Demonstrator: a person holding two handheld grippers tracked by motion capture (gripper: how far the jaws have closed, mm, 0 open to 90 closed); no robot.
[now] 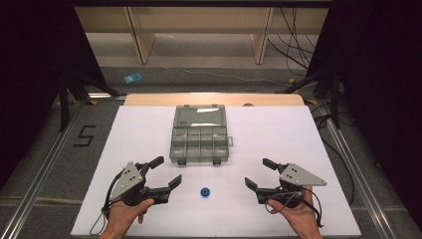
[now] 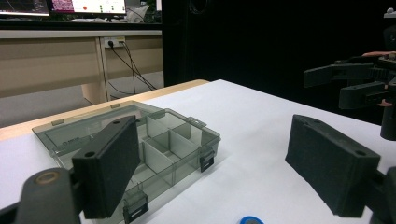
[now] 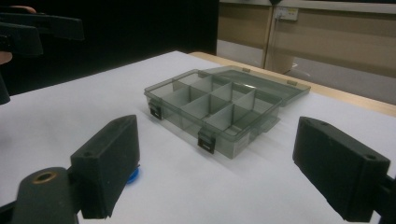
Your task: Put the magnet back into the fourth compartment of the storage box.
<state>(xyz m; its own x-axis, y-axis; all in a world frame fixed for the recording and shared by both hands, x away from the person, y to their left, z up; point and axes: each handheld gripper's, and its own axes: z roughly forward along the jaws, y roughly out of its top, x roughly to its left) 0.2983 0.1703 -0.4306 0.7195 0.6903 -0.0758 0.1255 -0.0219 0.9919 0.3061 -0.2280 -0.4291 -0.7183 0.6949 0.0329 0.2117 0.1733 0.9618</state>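
A small blue round ring-shaped part point(image 1: 205, 192) is lying flat on the white table point(image 1: 149, 134), just on the person's side of the open smoky-grey plastic compartment box point(image 1: 200, 143), whose lid is folded back away from the person. The left gripper point(image 1: 165, 172) and the right gripper point(image 1: 259, 173) are hovering on either side of the blue part, both with jaws spread wide and holding nothing. The blue part is sitting between them, a little nearer the left gripper, whose lower jaw tip is pointing toward it. Being round, the part is offering no long axis to line up with. The left hand is probably best placed to reach it, by sweeping inward and down, away from the box.
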